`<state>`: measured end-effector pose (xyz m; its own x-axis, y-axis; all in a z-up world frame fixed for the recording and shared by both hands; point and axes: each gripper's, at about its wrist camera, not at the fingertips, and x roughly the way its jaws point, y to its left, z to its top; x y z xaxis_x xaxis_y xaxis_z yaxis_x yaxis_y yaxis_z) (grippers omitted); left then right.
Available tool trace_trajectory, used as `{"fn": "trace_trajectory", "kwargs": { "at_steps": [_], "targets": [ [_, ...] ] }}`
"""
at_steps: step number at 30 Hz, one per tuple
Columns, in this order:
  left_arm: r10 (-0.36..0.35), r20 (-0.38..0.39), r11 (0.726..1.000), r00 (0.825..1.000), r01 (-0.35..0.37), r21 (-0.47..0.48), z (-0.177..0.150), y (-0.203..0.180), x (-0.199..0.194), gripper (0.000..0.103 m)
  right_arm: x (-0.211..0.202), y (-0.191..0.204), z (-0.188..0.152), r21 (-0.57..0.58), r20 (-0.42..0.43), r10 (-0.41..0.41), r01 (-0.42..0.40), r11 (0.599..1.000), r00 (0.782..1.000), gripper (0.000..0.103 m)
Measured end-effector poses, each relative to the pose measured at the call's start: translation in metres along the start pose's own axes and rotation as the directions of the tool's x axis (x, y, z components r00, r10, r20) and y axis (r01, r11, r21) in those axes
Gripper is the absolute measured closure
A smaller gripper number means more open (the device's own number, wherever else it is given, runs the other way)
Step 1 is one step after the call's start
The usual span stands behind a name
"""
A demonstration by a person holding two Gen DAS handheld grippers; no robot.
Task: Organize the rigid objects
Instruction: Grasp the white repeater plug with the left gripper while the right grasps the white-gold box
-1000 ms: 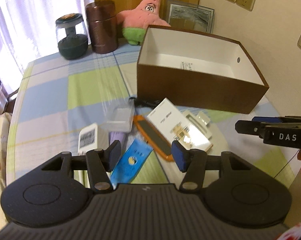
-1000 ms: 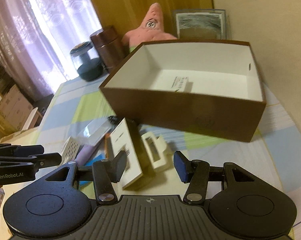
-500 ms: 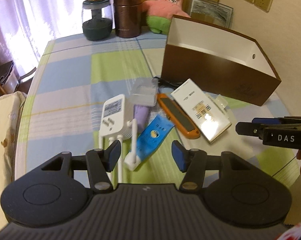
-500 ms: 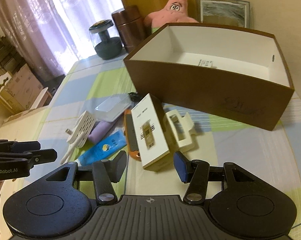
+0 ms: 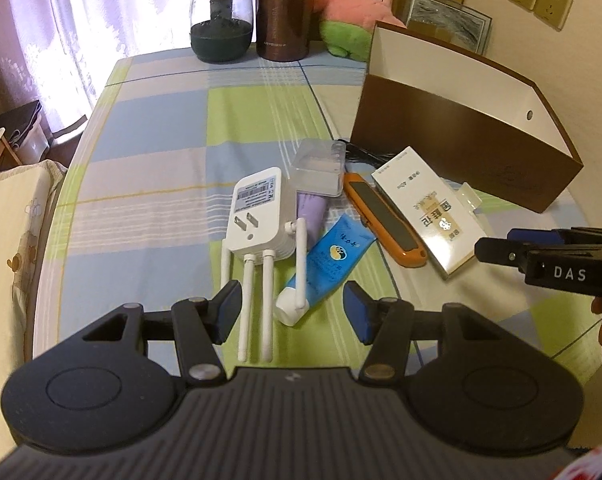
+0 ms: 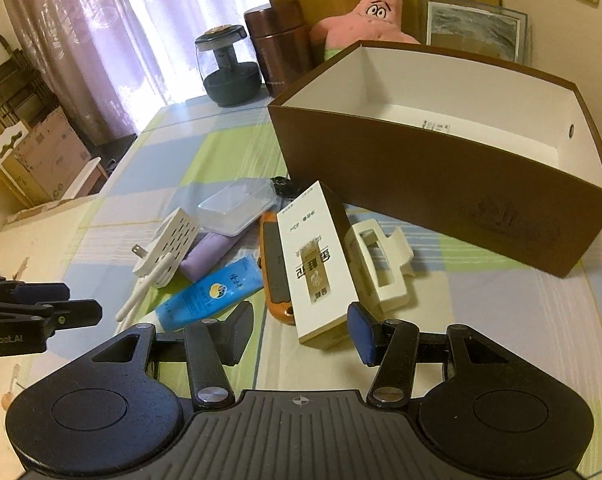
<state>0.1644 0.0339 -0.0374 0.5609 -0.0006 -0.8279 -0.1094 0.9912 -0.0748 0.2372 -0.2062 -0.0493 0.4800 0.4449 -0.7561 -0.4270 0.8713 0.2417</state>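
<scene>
A pile of small items lies on the checked tablecloth in front of an open brown box (image 5: pixel 461 152) (image 6: pixel 441 200). The pile holds a white plug-in repeater with antennas (image 5: pixel 257 216) (image 6: pixel 169 244), a blue tube (image 5: pixel 333 260) (image 6: pixel 213 292), an orange device (image 5: pixel 385 220) (image 6: pixel 273 256), a white carton (image 5: pixel 425 216) (image 6: pixel 317 268), a clear plastic case (image 5: pixel 319 168) (image 6: pixel 237 206) and a cream hair claw (image 6: pixel 381 260). My left gripper (image 5: pixel 293 312) hovers open over the antennas and the tube's cap. My right gripper (image 6: pixel 301 334) hovers open over the carton's near end. Neither holds anything.
At the table's far edge stand a dark glass jar (image 5: pixel 221 20), a brown canister (image 5: pixel 283 12), a pink starfish plush (image 5: pixel 361 12) and a framed picture (image 5: pixel 449 20). A purple item (image 6: pixel 209 252) lies under the clear case. Cardboard boxes (image 6: pixel 41 160) stand on the floor to the left.
Both grippers have drawn back from the brown box and sunk a little towards the pile. The repeater and tube now sit in front of the left gripper. The jaws kept their width.
</scene>
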Motion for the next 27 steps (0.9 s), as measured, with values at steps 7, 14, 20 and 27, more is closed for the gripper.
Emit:
{"fn": "trace_trajectory", "kwargs": {
  "at_steps": [7, 14, 20, 27],
  "targets": [
    [0.000, -0.008, 1.000, 1.000, 0.000, -0.010, 0.003, 0.006, 0.012, 0.051, 0.014, 0.000, 0.005, -0.054, 0.007, -0.030, 0.031, 0.998, 1.000, 0.054],
    [-0.002, -0.022, 1.000, 1.000, 0.002, -0.011, 0.009, 0.012, 0.026, 0.051, 0.033, 0.001, 0.010, -0.114, 0.007, -0.056, 0.056, 0.992, 0.998, 0.054],
    [-0.002, -0.034, 1.000, 0.999, 0.002, -0.002, 0.016, 0.018, 0.041, 0.051, 0.056, 0.004, 0.017, -0.193, -0.005, -0.074, 0.072, 0.979, 0.997, 0.053],
    [-0.009, -0.057, 1.000, 0.998, 0.010, 0.011, 0.026, 0.022, 0.059, 0.051, 0.084, 0.015, 0.019, -0.290, -0.028, -0.129, 0.116, 0.950, 0.991, 0.043]
  ]
}}
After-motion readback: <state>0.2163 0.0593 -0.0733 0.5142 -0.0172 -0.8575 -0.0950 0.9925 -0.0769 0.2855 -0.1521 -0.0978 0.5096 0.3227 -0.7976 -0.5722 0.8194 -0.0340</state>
